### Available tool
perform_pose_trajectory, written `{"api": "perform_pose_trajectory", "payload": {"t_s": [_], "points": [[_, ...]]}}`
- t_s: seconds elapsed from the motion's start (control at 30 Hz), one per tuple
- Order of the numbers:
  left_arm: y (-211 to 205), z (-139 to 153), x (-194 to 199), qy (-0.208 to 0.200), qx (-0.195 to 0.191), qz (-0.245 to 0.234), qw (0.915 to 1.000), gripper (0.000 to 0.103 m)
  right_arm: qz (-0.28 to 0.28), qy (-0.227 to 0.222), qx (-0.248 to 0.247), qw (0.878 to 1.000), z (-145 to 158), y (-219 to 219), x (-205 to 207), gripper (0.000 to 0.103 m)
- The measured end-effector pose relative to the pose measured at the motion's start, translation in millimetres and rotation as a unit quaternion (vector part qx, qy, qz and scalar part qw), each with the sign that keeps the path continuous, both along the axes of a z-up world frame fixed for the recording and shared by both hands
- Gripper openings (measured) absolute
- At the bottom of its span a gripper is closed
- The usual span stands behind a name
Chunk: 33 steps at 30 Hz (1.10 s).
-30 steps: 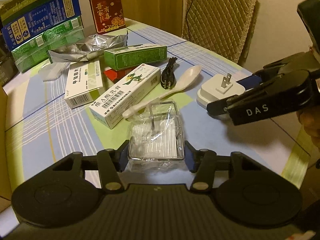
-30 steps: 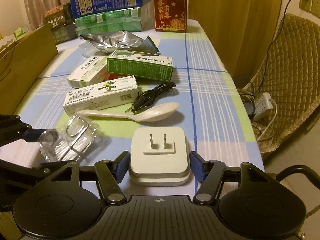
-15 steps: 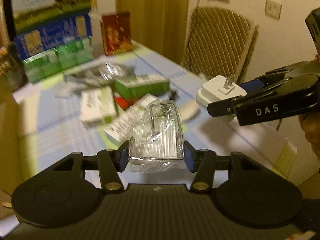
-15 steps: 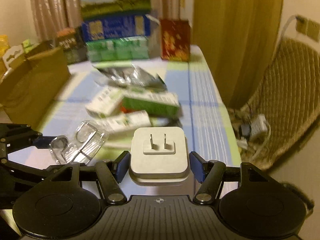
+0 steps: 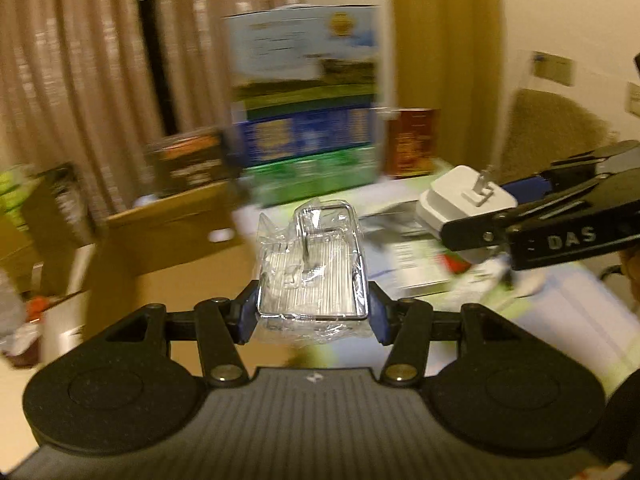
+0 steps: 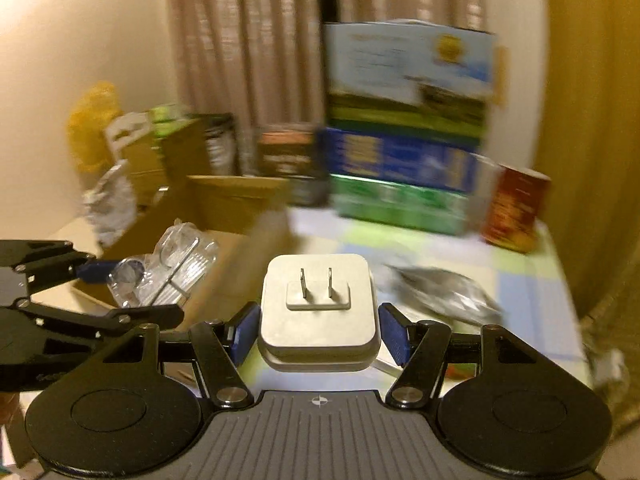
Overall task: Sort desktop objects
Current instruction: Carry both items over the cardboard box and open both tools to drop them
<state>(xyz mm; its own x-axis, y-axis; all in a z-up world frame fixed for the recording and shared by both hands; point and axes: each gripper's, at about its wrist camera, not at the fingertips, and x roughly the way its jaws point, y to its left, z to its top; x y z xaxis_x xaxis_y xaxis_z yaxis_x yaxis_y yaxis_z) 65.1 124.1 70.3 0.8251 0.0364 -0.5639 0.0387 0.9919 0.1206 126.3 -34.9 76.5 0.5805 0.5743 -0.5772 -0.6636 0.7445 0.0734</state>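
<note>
Both grippers were clamped on something; the left gripper (image 5: 312,314) squeezed a clear plastic pack (image 5: 311,268) with a wire hook inside, and the right gripper (image 6: 319,330) squeezed a white plug (image 6: 318,308) with two metal prongs pointing up; each thing was lifted up off the table (image 6: 532,280), with air under it; the pack hung over the brown cardboard box (image 6: 224,200) at the table's left edge, and the plug hung just to the right of that box's edge; the two grippers were near each other but not touching; behind them stood three big boxes (image 6: 404,160) in one stack, one red box (image 6: 516,208) beside it, and one crinkled silver bag (image 6: 440,288) lying on the cloth; everything far away was blurry.
</note>
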Motion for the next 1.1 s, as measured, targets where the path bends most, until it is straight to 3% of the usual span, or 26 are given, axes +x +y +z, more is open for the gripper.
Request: {"api": "perform_pose_trajectory", "payload": {"t_s": [0.17,0.37,0.77,1.07,1.1], "points": [[72,-2,-6,0.013,0.01,0.055,0.9983,0.049,0.053,0.005,-0.001,0.999,-8,81,-3,0.061],[117,-21,4,0.03,0.002,0.072,0.9969,0.049,0.079,0.033,-0.005,0.996,-36,138,6,0.061],[145,-60,31,0.039,-0.029,0.079,0.9957,0.053,0.091,0.041,-0.012,0.995,-67,162,26,0.061],[159,-50,12,0.014,-0.033,0.103,0.994,0.054,0.108,0.049,-0.002,0.993,-67,176,26,0.062],[160,-49,10,0.013,-0.033,0.105,0.9938,0.055,0.11,0.046,0.004,0.993,-67,176,25,0.067]]}}
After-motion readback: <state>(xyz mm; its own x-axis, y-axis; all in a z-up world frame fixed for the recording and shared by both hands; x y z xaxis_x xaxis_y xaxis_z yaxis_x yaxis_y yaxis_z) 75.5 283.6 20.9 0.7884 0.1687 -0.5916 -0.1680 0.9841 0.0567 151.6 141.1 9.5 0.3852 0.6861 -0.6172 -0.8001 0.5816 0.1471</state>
